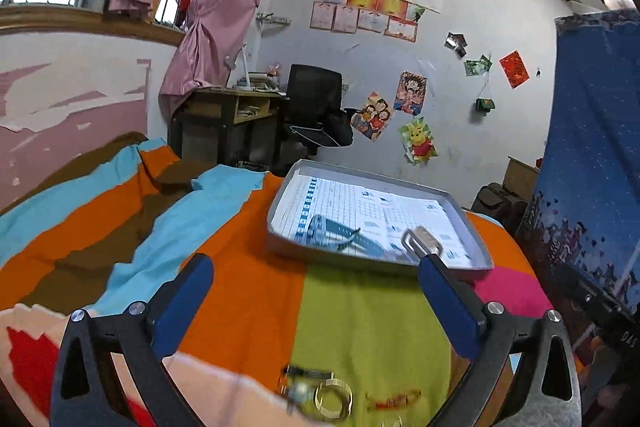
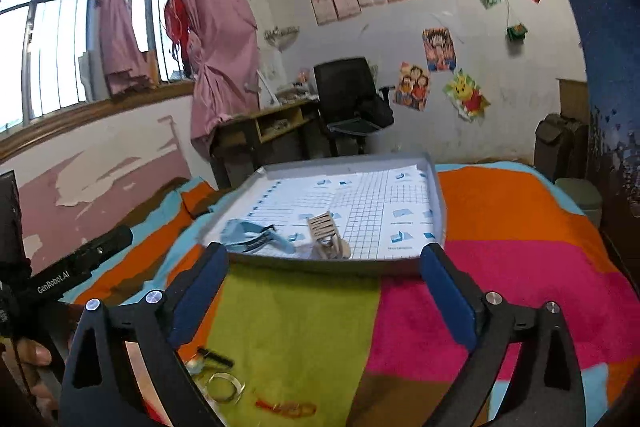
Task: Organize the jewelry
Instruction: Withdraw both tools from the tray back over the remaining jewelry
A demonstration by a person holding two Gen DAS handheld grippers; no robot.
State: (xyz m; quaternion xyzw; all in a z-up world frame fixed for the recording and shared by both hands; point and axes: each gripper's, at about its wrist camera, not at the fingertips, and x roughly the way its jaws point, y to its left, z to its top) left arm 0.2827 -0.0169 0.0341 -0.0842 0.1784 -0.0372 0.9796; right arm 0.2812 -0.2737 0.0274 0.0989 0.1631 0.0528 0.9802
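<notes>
Left gripper (image 1: pixel 316 283): jaws wide, nothing between the blue pads, hovering over the striped bedspread (image 1: pixel 248 291). Right gripper (image 2: pixel 326 269): jaws wide too, empty, tips just short of the tray's near wall.

Landmark = grey tray (image 2: pixel 320 263), grid-printed paper liner, sitting on the bed.
- Inside tray, near-left corner: blue watch (image 2: pixel 252 233), strap partly curled.
- Inside tray, near wall, just right of the watch: beige slatted hair claw (image 2: pixel 328 233), lying on its side. In the left wrist view it reads as a blurred metallic shape (image 1: pixel 422 241).
- Outside tray, on the green stripe well in front of it: gold ring-shaped bangle (image 2: pixel 226 387), a small round piece with a black part beside it (image 2: pixel 204 359), and a red-orange piece (image 2: pixel 286 407) to their right. All blurred, type uncertain.

Left of tray in the right wrist view: the other gripper's black body (image 2: pixel 80 263), with a hand (image 2: pixel 30 355) below it.
</notes>
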